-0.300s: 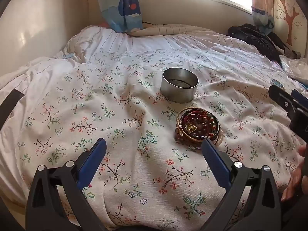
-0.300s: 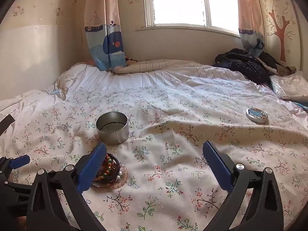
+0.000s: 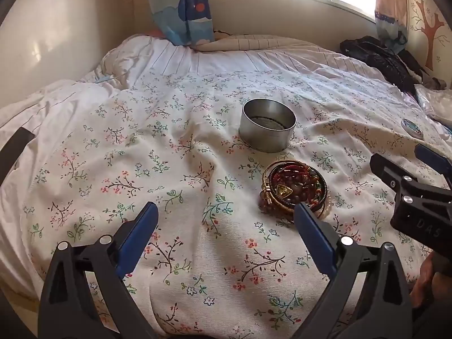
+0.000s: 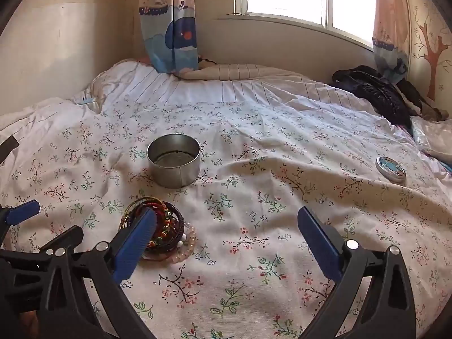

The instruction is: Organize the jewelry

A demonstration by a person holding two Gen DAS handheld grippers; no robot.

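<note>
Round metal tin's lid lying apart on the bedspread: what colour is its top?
Blue picture on top, silver rim; right wrist view shows it best.

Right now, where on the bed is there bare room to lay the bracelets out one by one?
Free: the floral duvet between the round silver tin and its small lid, and left of the tin. Crowded: the heap of beaded bracelets just in front of the tin; dark clothes fill the far right corner.

the left tongs (image 3: 226, 220) are spread wide with nothing between the blue fingers (image 3: 138, 234), and they point downward at a slant. the right tongs (image 4: 226, 226) are also spread wide and empty. part of a hand (image 3: 426, 279) shows beside them.
</note>
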